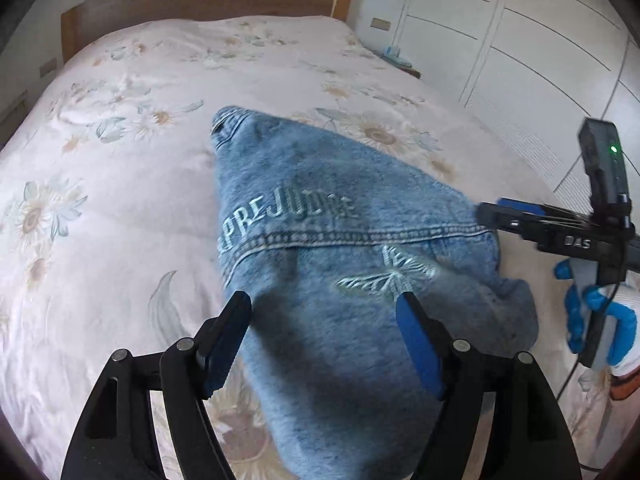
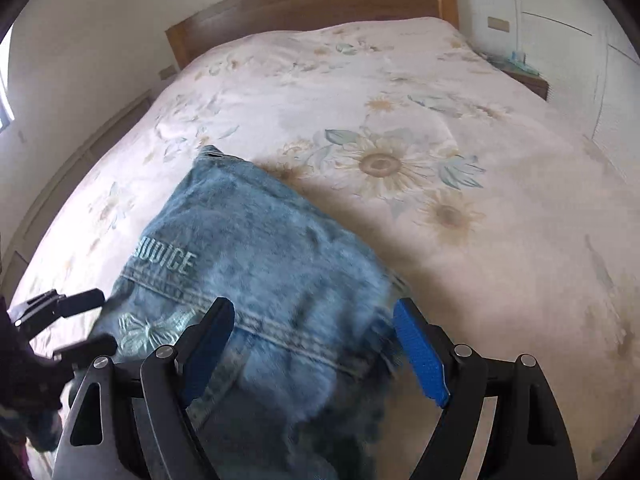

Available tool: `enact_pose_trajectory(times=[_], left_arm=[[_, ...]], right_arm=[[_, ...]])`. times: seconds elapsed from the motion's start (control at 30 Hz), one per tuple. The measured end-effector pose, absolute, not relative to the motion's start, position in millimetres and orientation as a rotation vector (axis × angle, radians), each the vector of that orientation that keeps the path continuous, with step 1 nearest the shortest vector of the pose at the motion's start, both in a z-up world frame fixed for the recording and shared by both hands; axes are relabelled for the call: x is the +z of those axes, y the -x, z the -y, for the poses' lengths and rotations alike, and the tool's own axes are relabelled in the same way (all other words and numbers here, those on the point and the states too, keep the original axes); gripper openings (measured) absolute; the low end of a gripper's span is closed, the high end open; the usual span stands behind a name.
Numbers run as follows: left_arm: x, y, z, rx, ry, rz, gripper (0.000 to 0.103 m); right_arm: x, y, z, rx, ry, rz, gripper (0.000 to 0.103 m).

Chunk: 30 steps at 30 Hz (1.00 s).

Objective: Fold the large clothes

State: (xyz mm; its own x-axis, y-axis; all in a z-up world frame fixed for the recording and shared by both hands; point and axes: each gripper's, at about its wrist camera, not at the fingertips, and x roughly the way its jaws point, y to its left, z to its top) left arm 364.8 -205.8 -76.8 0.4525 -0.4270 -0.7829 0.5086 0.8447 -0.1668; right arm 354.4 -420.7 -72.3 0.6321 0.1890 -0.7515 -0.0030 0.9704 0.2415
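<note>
The denim jacket (image 1: 340,260) lies folded on the bed (image 1: 120,140); left gripper (image 1: 324,340) and right gripper (image 2: 314,344) hover with fingers spread, holding nothing. Closing on one layer could drag the fold open

Bed cover (image 1: 120,140): pale, sunflower print, spread flat.
Headboard (image 1: 192,4): wooden, at 12 o'clock.
Wardrobe (image 1: 520,40): white, at 2 o'clock.
Nightstand (image 2: 528,76): beside bed.
</note>
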Motion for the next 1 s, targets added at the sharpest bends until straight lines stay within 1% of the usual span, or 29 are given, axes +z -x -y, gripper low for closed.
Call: enact_pose_trajectory(times=[0.13, 0.27, 0.37, 0.4, 0.43, 0.47, 0.5, 0.57, 0.6, 0.67, 0.77, 0.8, 0.9, 0.93, 1.0], left_arm=[[-75, -366, 207, -0.558, -0.103, -0.931, 0.07], [-66, -358, 225, -0.57, -0.186, -0.887, 0.07], [-69, -358, 248, -0.594, -0.277, -0.874, 0.07], [-75, -361, 256, -0.596, -0.307, -0.887, 0.07], [-83, -364, 260, -0.585, -0.322, -0.899, 0.07], [-89, -366, 261, -0.564, -0.32, -0.902, 0.07], [-93, -366, 259, -0.542, -0.306, -0.89, 0.07], [-93, -361, 249, -0.494, -0.253, -0.84, 0.07], [-94, -359, 246, -0.463, -0.236, -0.821, 0.07], [-95, -355, 241, -0.399, -0.209, -0.788, 0.07], [-99, -359, 238, -0.358, -0.191, -0.806, 0.069], [-101, -358, 240, -0.365, -0.209, -0.811, 0.069], [-104, -344, 250, -0.405, -0.317, -0.779, 0.07], [-105, -340, 250, -0.412, -0.335, -0.77, 0.07], [-107, -339, 244, -0.429, -0.323, -0.772, 0.07]], right_arm=[[-93, -343, 444, 0.055, -0.28, -0.935, 0.084], [-121, -351, 454, 0.099, -0.397, -0.992, 0.084], [-134, -359, 455, 0.147, -0.477, -0.991, 0.084], [-137, -362, 456, 0.18, -0.52, -0.98, 0.078], [-139, -363, 455, 0.209, -0.546, -0.971, 0.068], [-141, -365, 454, 0.246, -0.576, -0.956, 0.055], [-141, -367, 454, 0.253, -0.594, -0.945, 0.045], [-135, -374, 454, 0.268, -0.608, -0.908, 0.034], [-128, -378, 452, 0.284, -0.601, -0.887, 0.031], [-104, -393, 445, 0.326, -0.552, -0.836, 0.029], [-74, -417, 433, 0.389, -0.495, -0.781, 0.028], [-75, -421, 431, 0.383, -0.475, -0.789, 0.029], [-118, -417, 435, 0.3, -0.501, -0.9, 0.031], [-134, -404, 444, 0.296, -0.581, -0.903, 0.031], [-141, -385, 456, 0.292, -0.656, -0.884, 0.032]])
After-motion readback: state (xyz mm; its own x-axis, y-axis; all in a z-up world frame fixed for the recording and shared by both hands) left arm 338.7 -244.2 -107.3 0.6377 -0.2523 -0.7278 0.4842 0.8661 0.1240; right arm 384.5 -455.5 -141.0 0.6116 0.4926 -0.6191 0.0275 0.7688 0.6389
